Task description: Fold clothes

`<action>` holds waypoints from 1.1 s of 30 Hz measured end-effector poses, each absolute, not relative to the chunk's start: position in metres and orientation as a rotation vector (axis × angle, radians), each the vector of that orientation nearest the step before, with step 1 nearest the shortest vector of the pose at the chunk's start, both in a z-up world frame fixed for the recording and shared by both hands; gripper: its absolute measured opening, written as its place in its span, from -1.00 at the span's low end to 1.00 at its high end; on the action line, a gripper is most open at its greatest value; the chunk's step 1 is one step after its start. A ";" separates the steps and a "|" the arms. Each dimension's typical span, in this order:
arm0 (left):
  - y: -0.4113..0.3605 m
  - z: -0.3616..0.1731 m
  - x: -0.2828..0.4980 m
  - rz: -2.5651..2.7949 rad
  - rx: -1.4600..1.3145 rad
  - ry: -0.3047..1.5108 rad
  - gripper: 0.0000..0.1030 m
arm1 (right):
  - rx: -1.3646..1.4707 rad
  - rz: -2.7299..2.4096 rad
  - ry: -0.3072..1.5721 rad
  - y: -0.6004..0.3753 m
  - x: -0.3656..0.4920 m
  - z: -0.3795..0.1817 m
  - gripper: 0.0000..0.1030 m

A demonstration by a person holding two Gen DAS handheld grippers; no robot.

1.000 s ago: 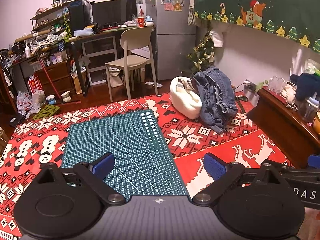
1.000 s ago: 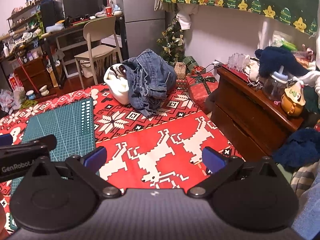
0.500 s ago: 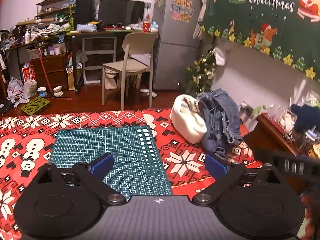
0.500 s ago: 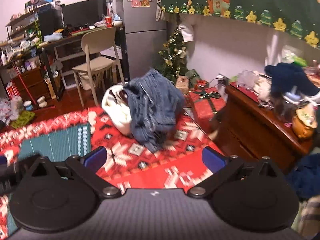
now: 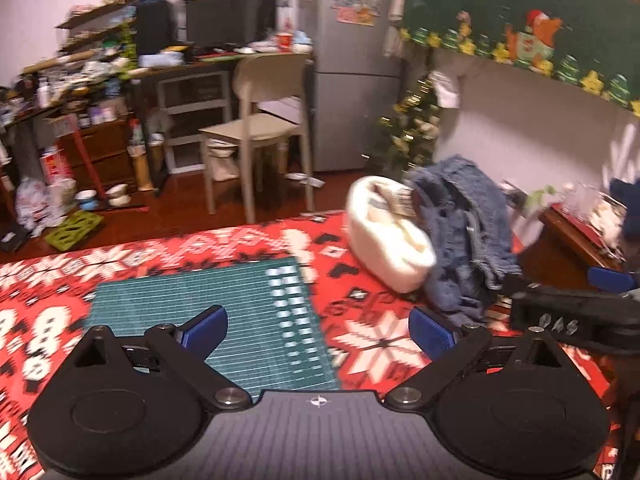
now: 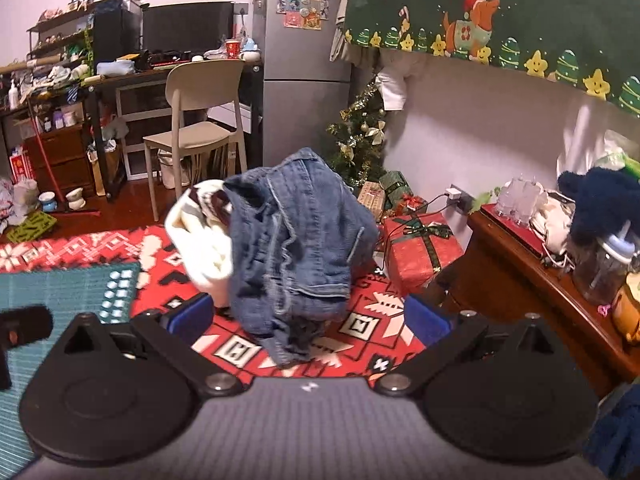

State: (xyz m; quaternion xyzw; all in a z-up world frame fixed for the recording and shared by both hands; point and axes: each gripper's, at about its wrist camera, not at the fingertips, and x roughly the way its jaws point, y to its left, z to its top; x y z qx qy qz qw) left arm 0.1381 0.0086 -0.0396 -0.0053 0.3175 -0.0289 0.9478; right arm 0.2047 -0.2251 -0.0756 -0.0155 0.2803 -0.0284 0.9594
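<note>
A crumpled pair of blue jeans [image 6: 296, 248] lies heaped on the red patterned rug [image 6: 360, 332], leaning on a white garment bundle [image 6: 200, 240]. My right gripper [image 6: 306, 316] hangs open just in front of the jeans, whose lower edge sits between its blue pads. In the left wrist view the jeans [image 5: 464, 236] and white bundle [image 5: 384, 240] lie ahead to the right. My left gripper [image 5: 318, 328] is open over the edge of the green cutting mat [image 5: 208, 320], holding nothing. The right gripper's body [image 5: 576, 320] shows at the right of that view.
A wrapped red gift box [image 6: 420, 252] and a small Christmas tree [image 6: 360, 140] stand behind the jeans. A wooden cabinet [image 6: 540, 280] with bottles and clothes lines the right. A beige chair [image 6: 200, 120], cluttered desk and grey fridge [image 6: 300, 80] stand at the back.
Both grippers have moved forward toward the clothes pile; the jeans now loom large between the right gripper's fingers. Both stay open.
</note>
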 end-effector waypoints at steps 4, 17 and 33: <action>-0.010 -0.042 0.153 -0.156 -0.026 0.650 0.89 | 0.108 0.003 0.563 -0.250 0.211 -0.083 0.71; -0.078 -0.066 0.219 -0.331 -0.129 0.729 0.54 | 0.288 -0.068 0.608 -0.313 0.226 -0.104 -0.27; -0.107 -0.091 0.252 -0.360 -0.278 0.800 -0.75 | 0.369 -0.080 0.625 -0.328 0.235 -0.127 -0.27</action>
